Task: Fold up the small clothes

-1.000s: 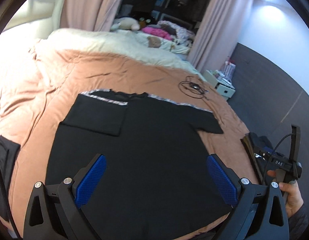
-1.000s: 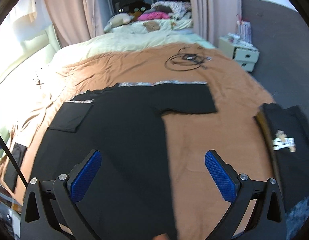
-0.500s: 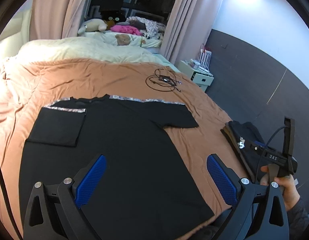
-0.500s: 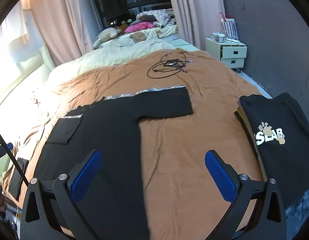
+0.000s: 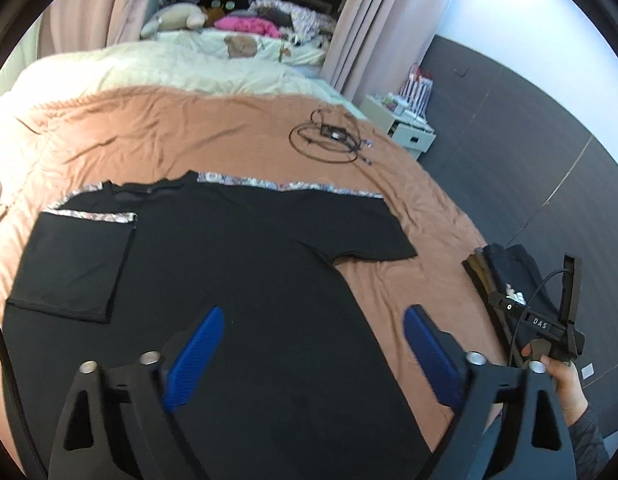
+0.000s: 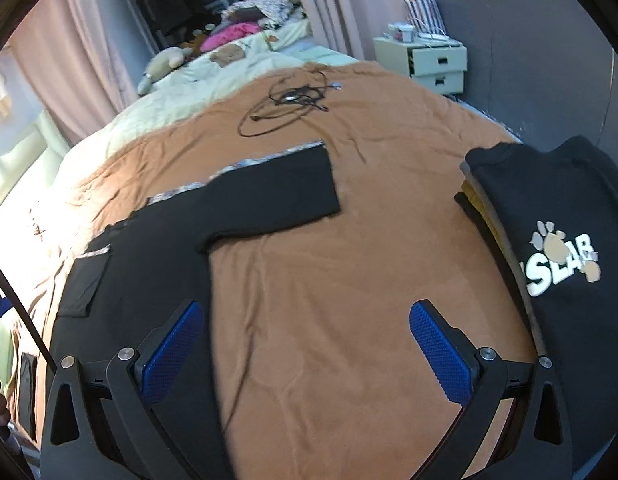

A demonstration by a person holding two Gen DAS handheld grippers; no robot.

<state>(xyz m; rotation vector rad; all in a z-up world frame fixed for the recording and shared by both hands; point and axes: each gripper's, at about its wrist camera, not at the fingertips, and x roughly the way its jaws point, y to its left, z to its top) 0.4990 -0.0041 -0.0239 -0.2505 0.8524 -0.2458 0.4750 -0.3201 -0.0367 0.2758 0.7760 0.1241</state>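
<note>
A black T-shirt (image 5: 229, 272) lies flat on the brown bed cover (image 5: 213, 128), its left sleeve folded in over the body and its right sleeve (image 5: 349, 232) spread out. My left gripper (image 5: 309, 340) is open and empty above the shirt's lower right part. My right gripper (image 6: 305, 340) is open and empty above bare cover, right of the shirt's side edge (image 6: 205, 288); the spread sleeve (image 6: 277, 196) lies beyond it. The right gripper's body also shows in the left wrist view (image 5: 549, 324), held in a hand.
A stack of folded clothes topped by a black printed shirt (image 6: 557, 232) sits at the bed's right edge. A coiled black cable (image 6: 285, 104) lies farther up the cover. A white nightstand (image 6: 429, 60) stands by the dark wall. Pillows and plush toys (image 5: 213, 28) are behind.
Both grippers have swung to the right, staying open. The right view now centres on bare cover and the folded stack; the left view now shows the shirt's right sleeve and the stack.
</note>
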